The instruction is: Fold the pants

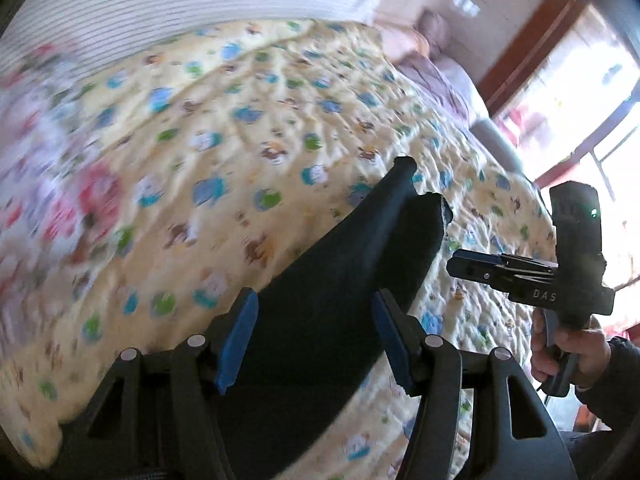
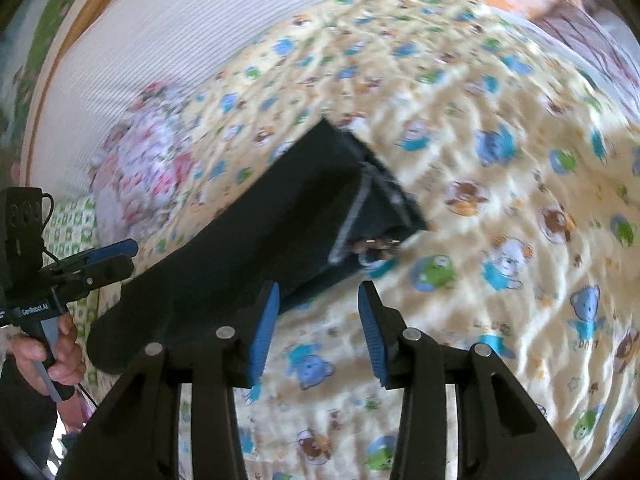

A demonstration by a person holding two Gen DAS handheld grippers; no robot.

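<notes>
Left fingers: my left gripper (image 1: 316,340) has its blue-padded fingers (image 1: 239,342) standing apart over the dark pants (image 1: 340,280). The cloth fills the gap between them, but I cannot see either pad pressing on it, so they look open rather than clamped.

Pants: dark navy, lying in a long folded band on the bed's yellow cartoon-print quilt (image 1: 240,140). From my right camera the pants (image 2: 248,248) run from lower left up to a squared end with a pale edge.

Right fingers: my right gripper (image 2: 318,334) is parted too, with only quilt (image 2: 500,200) showing between the pads. The pants' edge lies just beside my left-hand pad (image 2: 264,332); whether it touches I cannot tell.

My hands: in the left view my right hand (image 1: 576,354) grips its handle at the bed's edge; in the right view my left hand (image 2: 60,354) does the same.

Hard to make out: a pink and white floral bundle (image 2: 148,160) near the striped sheet (image 2: 180,40) is smeared by blur. The near end of the pants is cut off behind my left gripper's frame.
</notes>
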